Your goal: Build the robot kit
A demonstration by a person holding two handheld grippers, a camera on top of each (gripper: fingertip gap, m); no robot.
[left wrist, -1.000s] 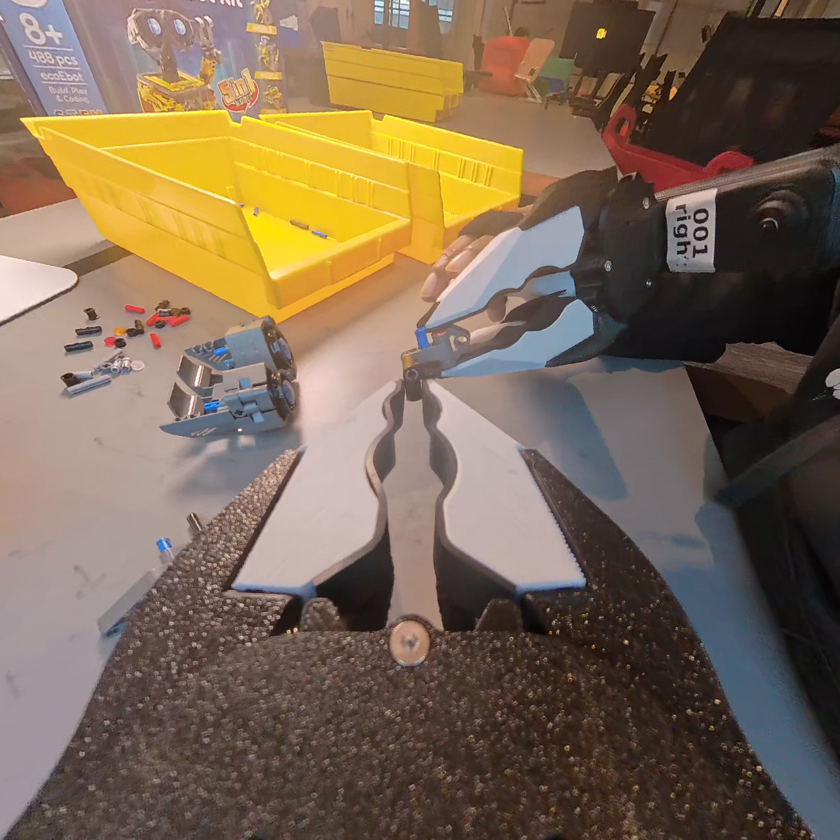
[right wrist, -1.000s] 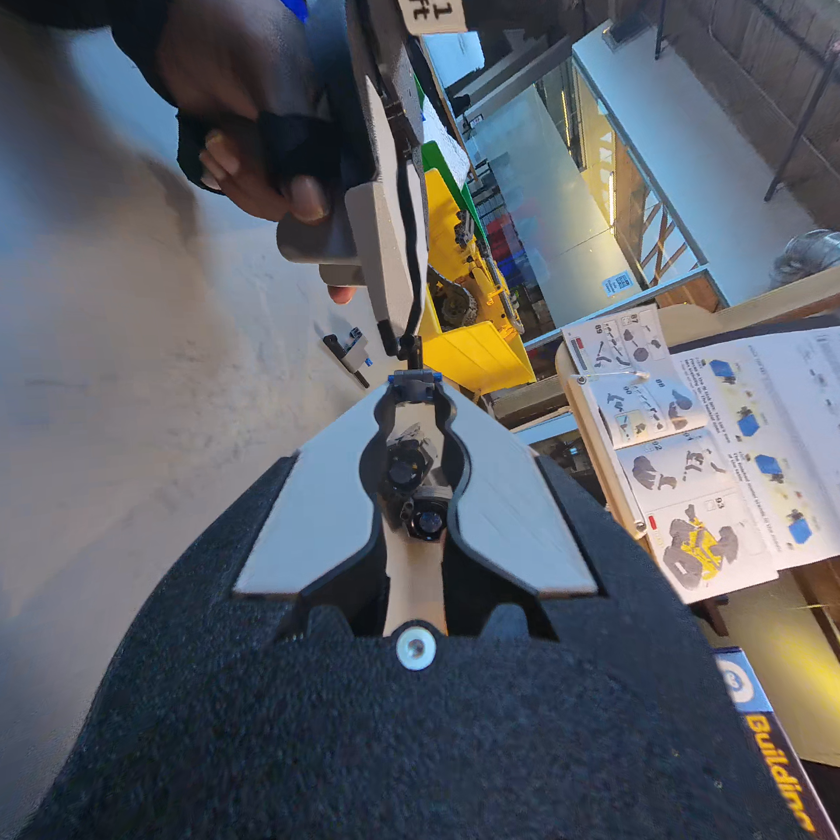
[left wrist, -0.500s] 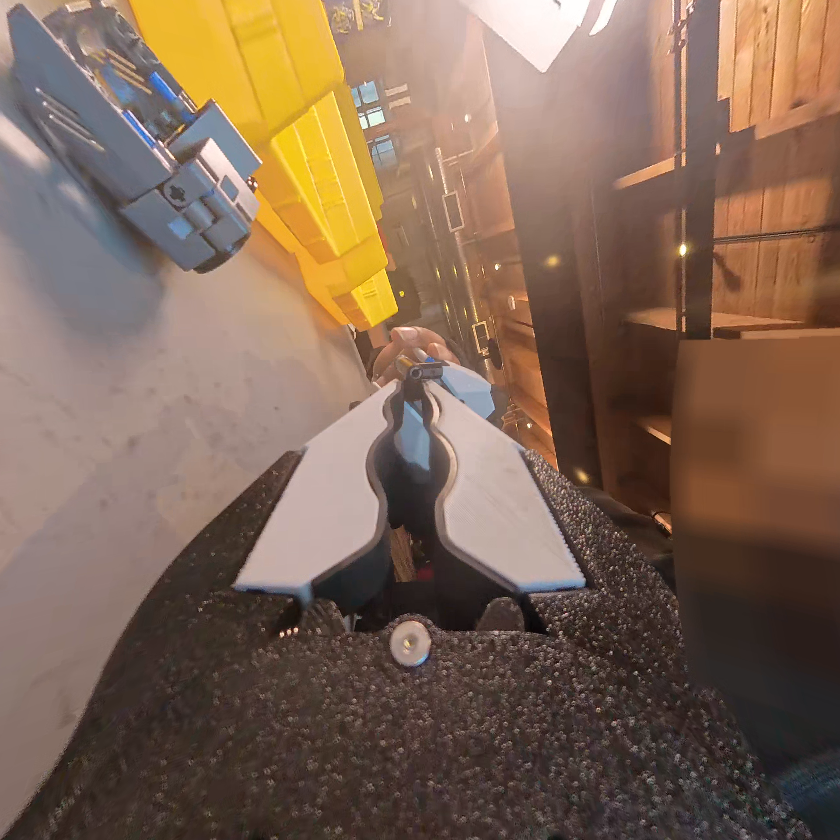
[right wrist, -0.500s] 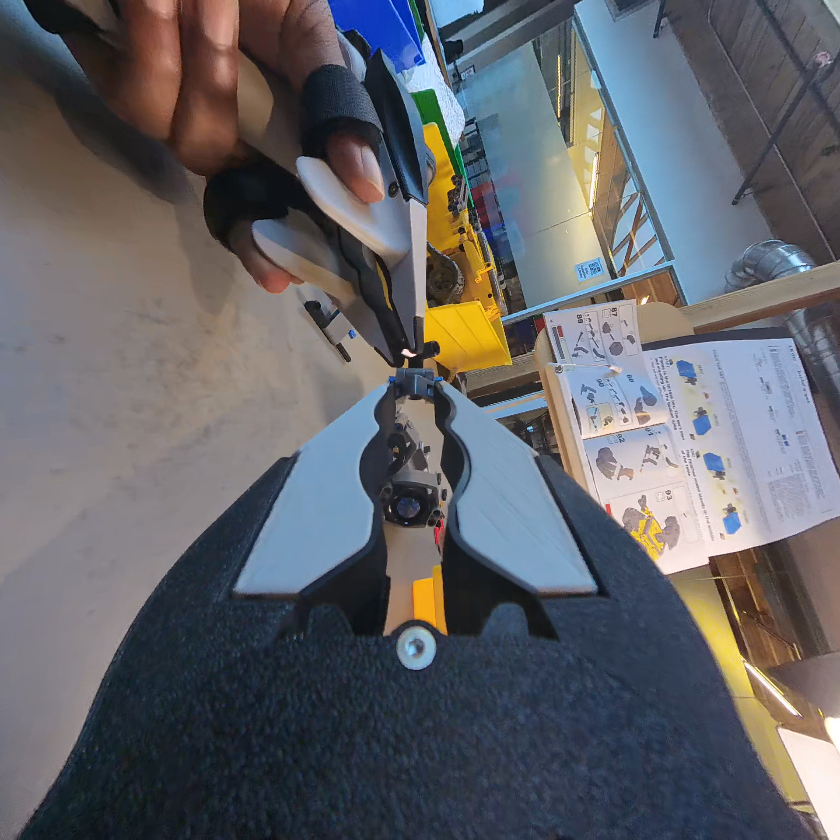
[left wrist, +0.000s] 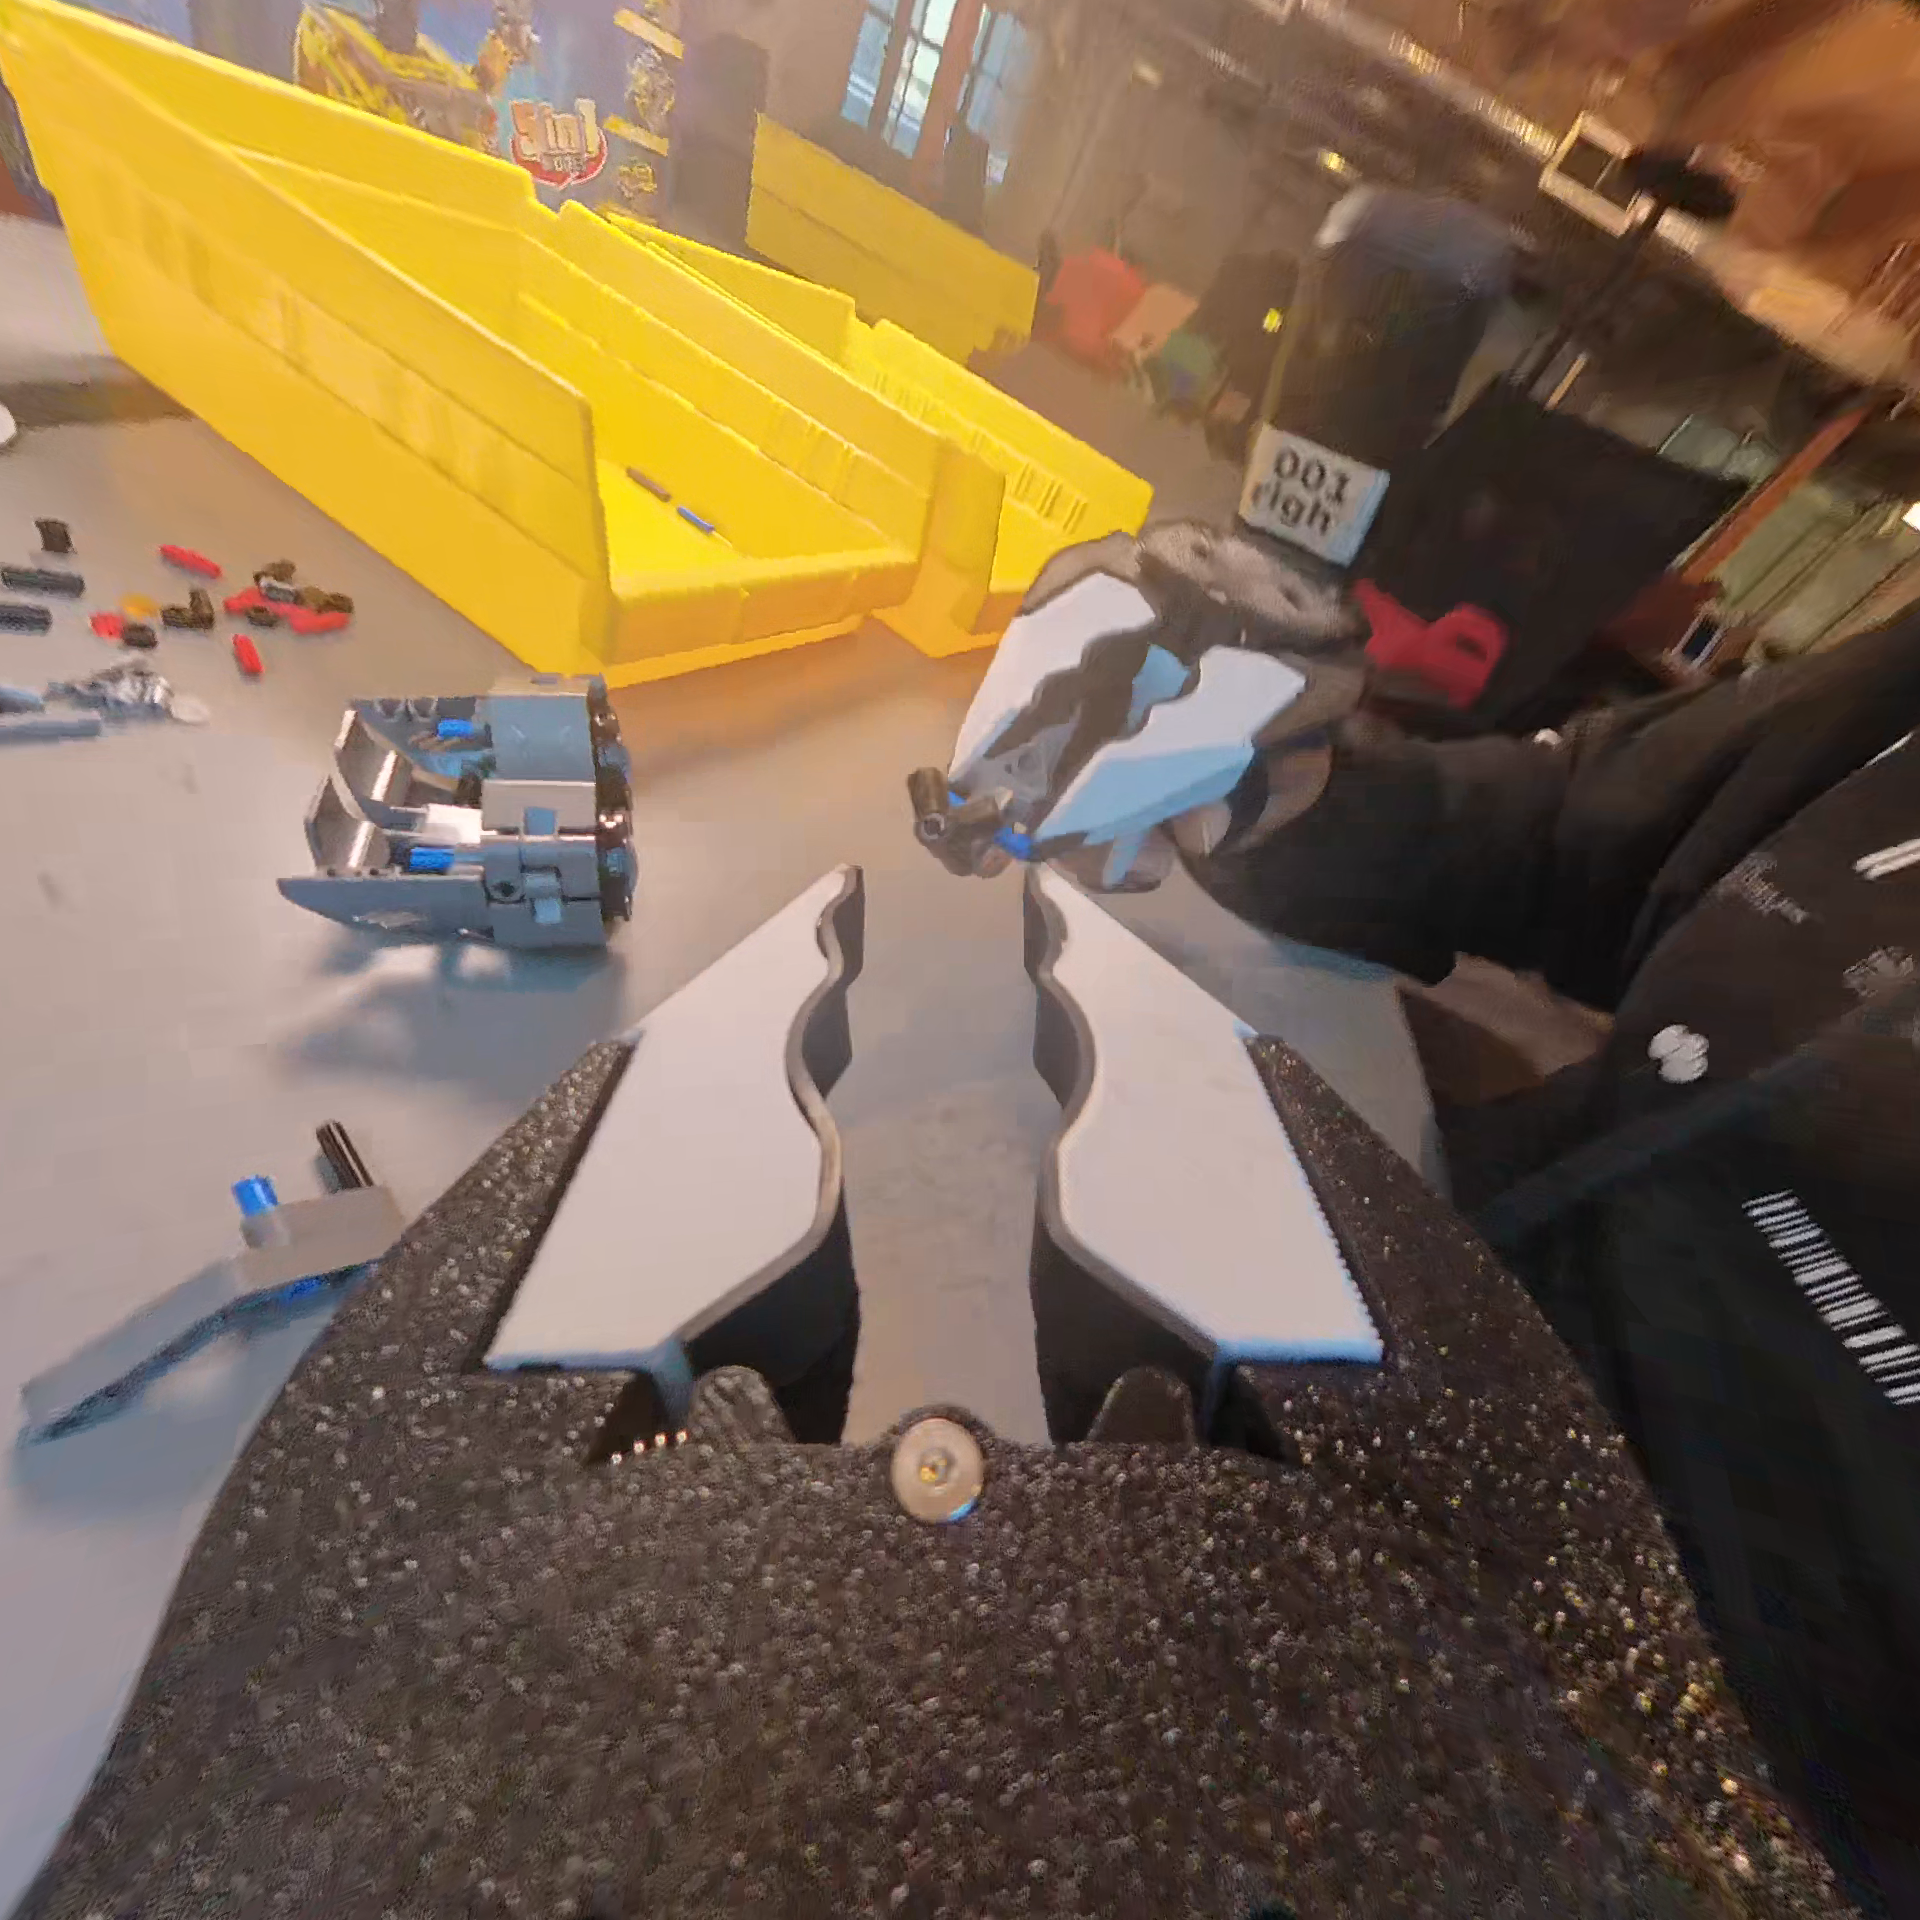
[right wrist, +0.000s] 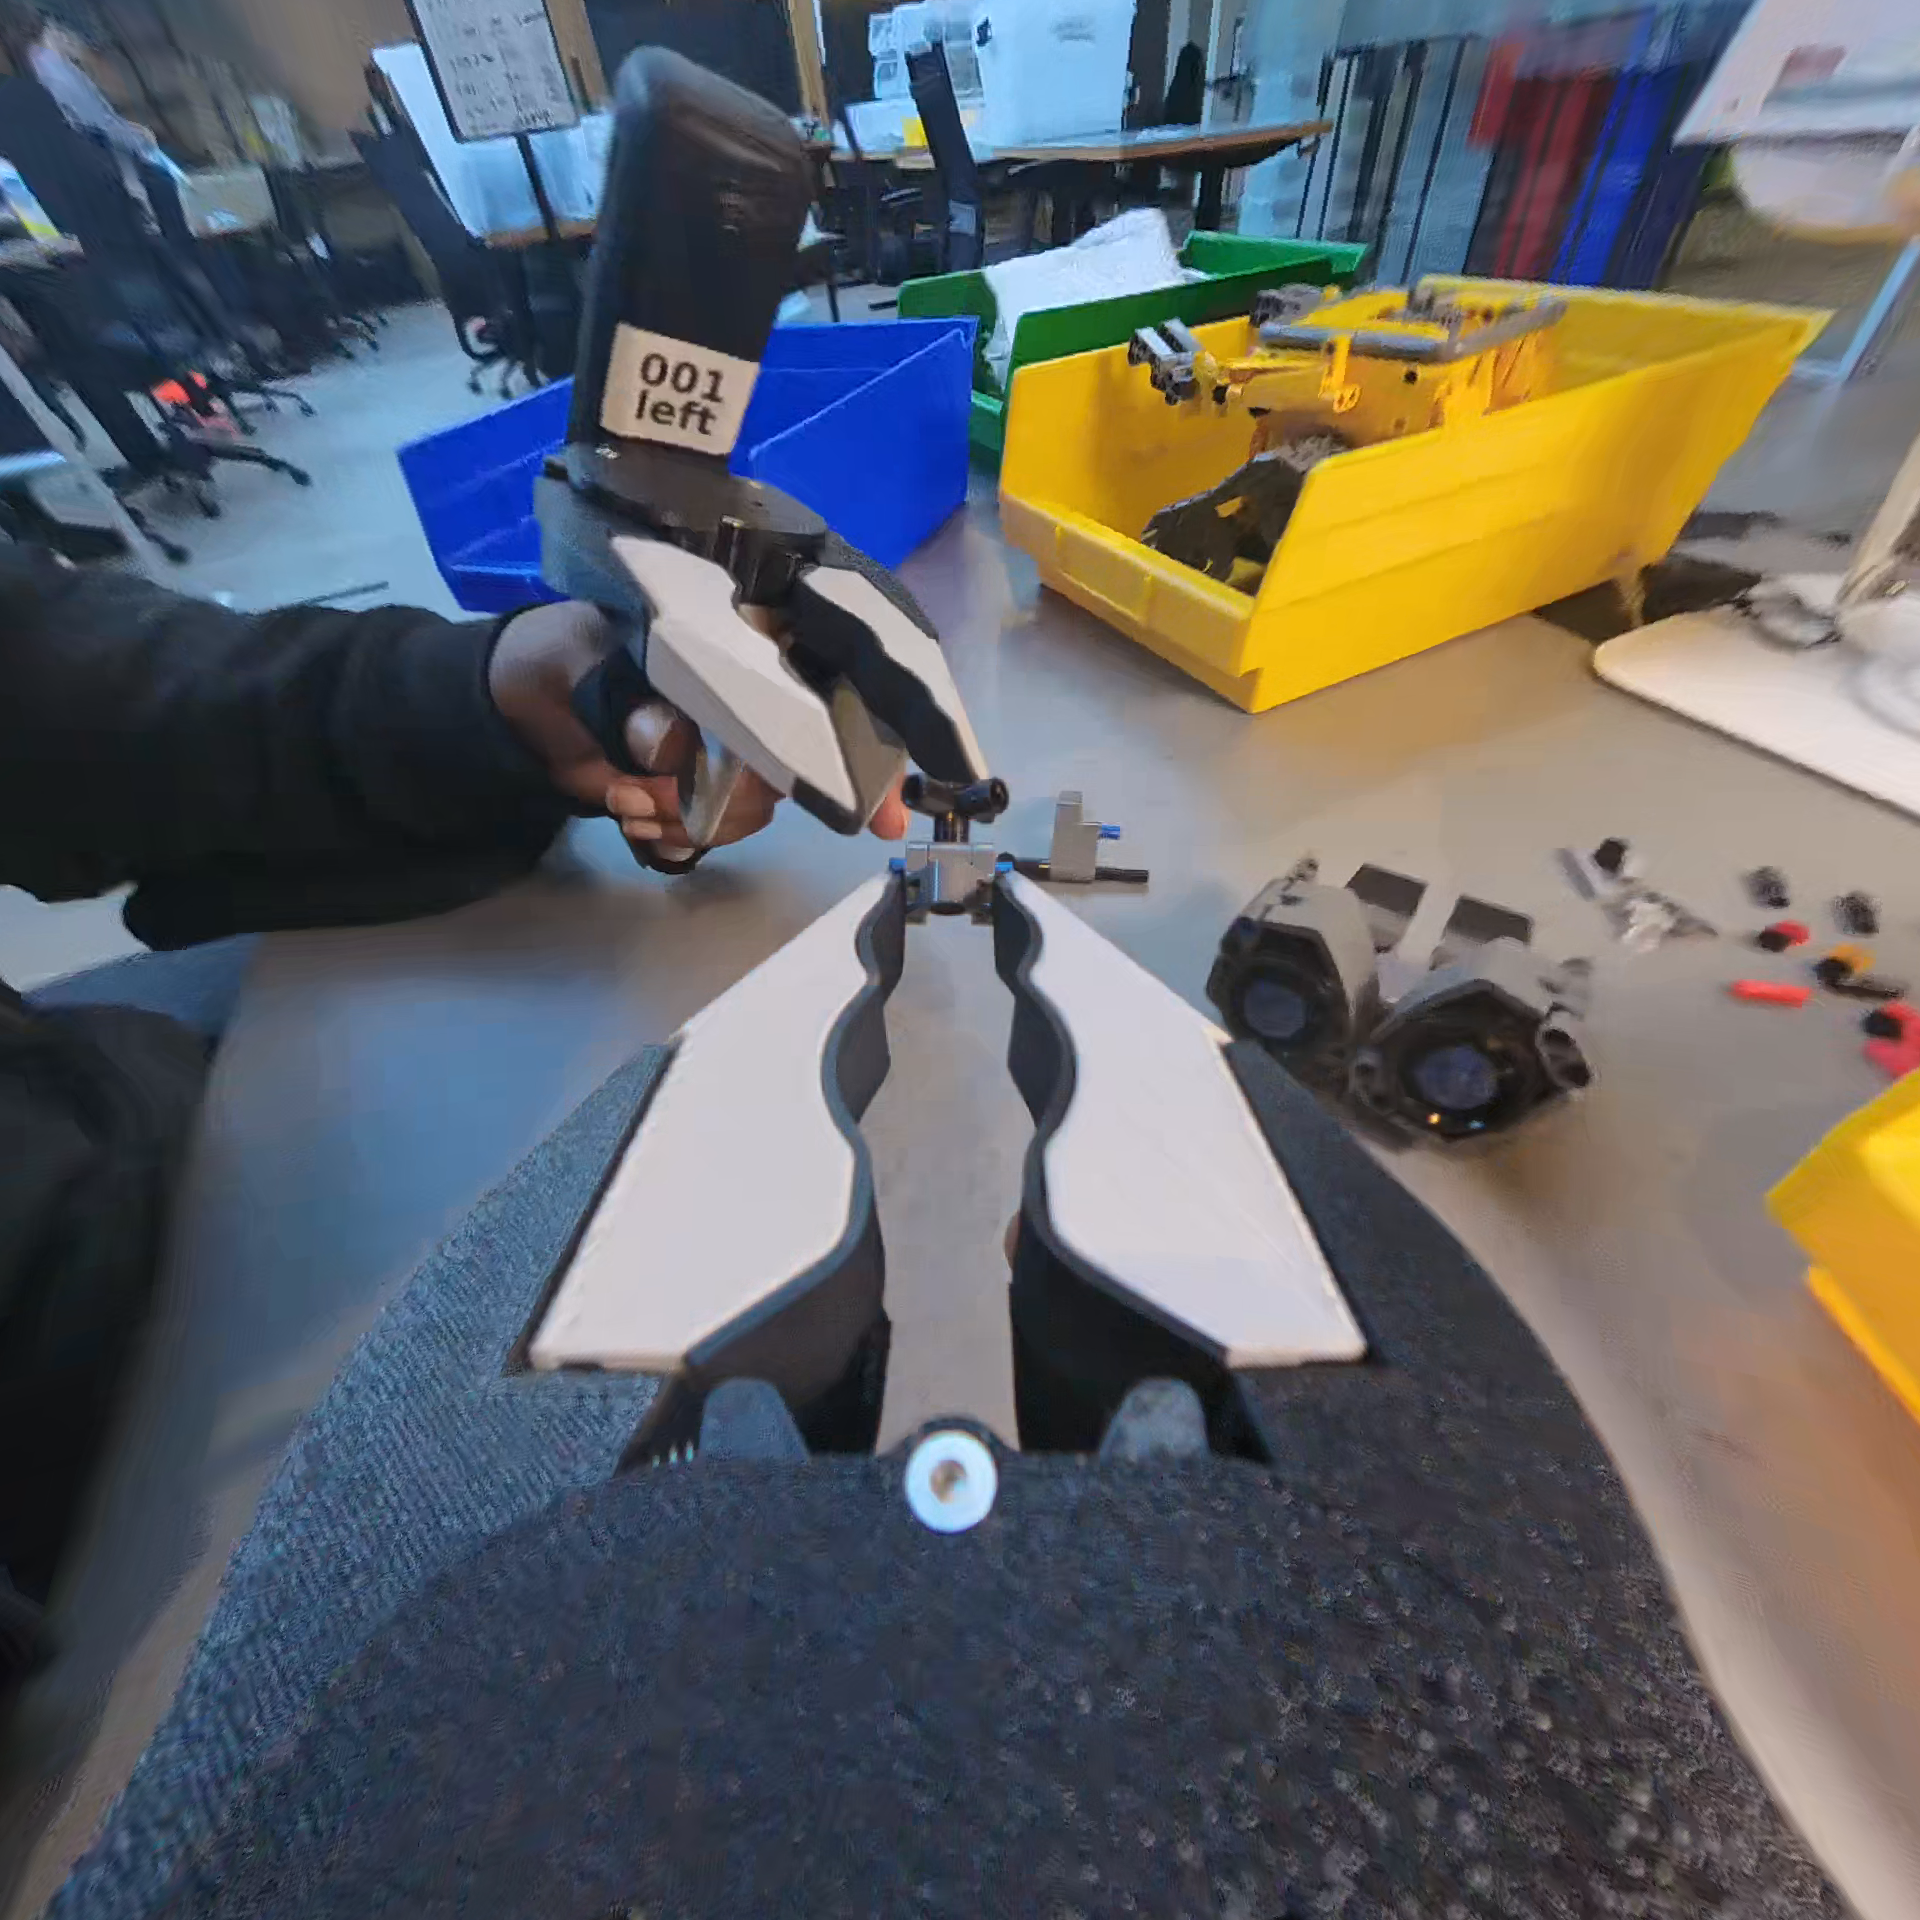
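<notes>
While your two tools meet over the grey bench point(left wrist: 208, 1039), the biggest things on it are the yellow bins point(left wrist: 436, 416) at the far side in the left wrist view, and, in the right wrist view, another yellow bin point(right wrist: 1382, 582) holding a yellow and grey brick model point(right wrist: 1382, 353), with a blue bin point(right wrist: 862, 436) and a green bin point(right wrist: 1101, 301) beside it. Nearer you lies a grey brick assembly point(left wrist: 488, 821) with two round black ends, well apart from both tools. A flat grey brick piece point(left wrist: 260, 1268) with a blue pin lies just left of your left tool point(left wrist: 943, 883), whose fingers stand apart and empty. Your right tool point(right wrist: 948, 883) is closed on a small grey brick connector point(right wrist: 945, 868) with blue pins and a black T-shaped peg on top; that peg nearly touches the left tool's tips. Loose red, black and orange pins point(left wrist: 208, 608) lie scattered at the far left.
</notes>
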